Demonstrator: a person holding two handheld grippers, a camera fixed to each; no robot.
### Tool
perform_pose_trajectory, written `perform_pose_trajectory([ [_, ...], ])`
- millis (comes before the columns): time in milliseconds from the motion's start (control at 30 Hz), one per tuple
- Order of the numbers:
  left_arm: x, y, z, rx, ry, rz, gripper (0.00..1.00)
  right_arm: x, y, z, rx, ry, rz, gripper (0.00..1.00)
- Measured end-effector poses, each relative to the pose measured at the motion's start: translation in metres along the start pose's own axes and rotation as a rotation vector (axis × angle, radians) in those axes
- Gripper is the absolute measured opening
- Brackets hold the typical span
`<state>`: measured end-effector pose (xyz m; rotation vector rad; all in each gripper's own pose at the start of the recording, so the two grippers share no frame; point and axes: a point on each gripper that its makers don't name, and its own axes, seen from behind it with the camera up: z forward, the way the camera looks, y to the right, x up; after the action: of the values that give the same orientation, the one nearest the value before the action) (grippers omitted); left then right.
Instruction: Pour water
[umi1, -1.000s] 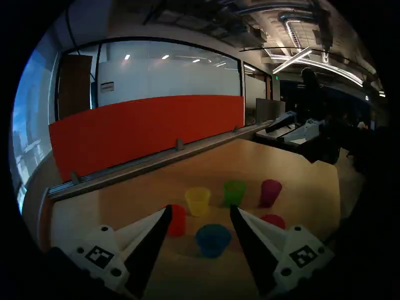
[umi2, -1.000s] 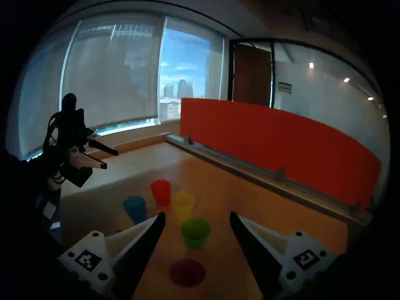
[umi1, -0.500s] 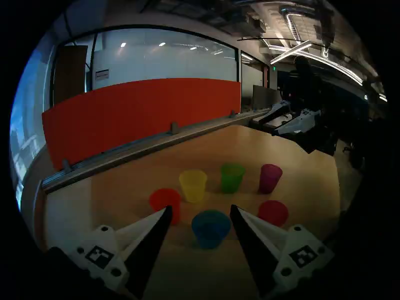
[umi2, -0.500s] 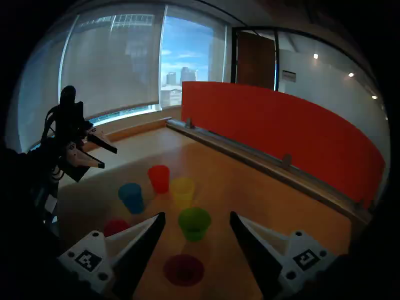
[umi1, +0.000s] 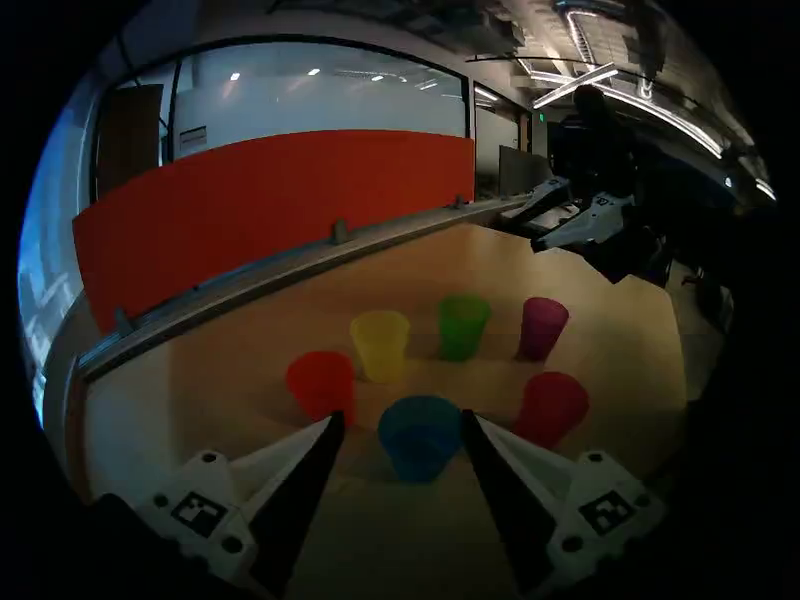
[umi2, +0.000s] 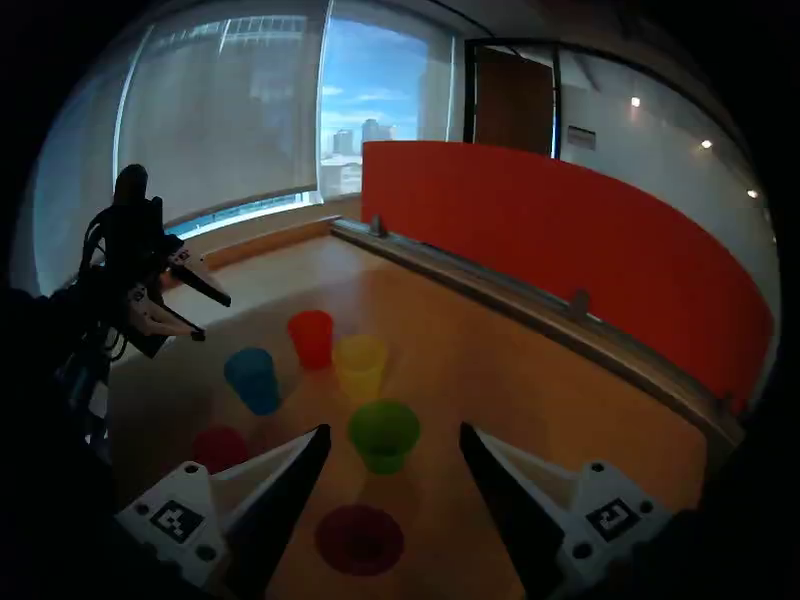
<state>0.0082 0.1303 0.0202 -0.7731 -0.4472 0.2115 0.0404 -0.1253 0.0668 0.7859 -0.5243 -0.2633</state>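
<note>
Six small plastic cups are standing loosely grouped on the wooden tabletop (umi1: 230, 350), each apart from the others: a yellow cup (umi1: 380, 344), a green cup (umi1: 463, 326) and a purple cup (umi1: 543, 328) are forming the far row in the left gripper view, while an orange-red cup (umi1: 322, 384), a blue cup (umi1: 420, 438) and a dark red cup (umi1: 550, 408) are sitting nearer. Whether any of them is holding water cannot be told from these angles. The left tool (umi1: 401, 415) is hovering with its fingers spread wide and gripping nothing, and the blue cup is sitting just ahead in the gap between the fingertips, not touched by either. The right tool (umi2: 395, 430) is likewise gaping wide and empty, with the green cup lying in line between its tips and the purple cup lower down, closer to it. Each tool is also showing up farther off in the other's view, raised above the tabletop edge. Judging by this, the pour is not yet begun: no cup is being lifted or tilted, so the grasp, the lift, the tipping over a receiving cup and the setting down are all remaining. Behind the cups, a red partition (umi1: 270, 200) is running along the tabletop's far edge.
</note>
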Motion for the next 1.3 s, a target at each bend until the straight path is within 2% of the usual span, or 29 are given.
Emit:
perform_pose_trajectory([
  [167, -0.009, 0.006, 0.006, -0.018, -0.02, -0.002, 0.85, -0.008, -0.001, 0.007, 0.004, -0.024, -0.004, 1.0],
  [467, -0.033, 0.006, 0.015, -0.021, -0.08, 0.007, 0.86, -0.018, -0.001, 0.019, 0.014, -0.056, 0.005, 1.0],
  [867, -0.057, 0.014, 0.031, -0.053, -0.146, 0.027, 0.86, -0.031, -0.003, 0.034, 0.03, -0.1, 0.005, 1.0],
  [1300, -0.073, 0.019, 0.049, -0.08, -0.182, 0.017, 0.85, -0.042, -0.002, 0.045, 0.036, -0.131, 0.021, 1.0],
])
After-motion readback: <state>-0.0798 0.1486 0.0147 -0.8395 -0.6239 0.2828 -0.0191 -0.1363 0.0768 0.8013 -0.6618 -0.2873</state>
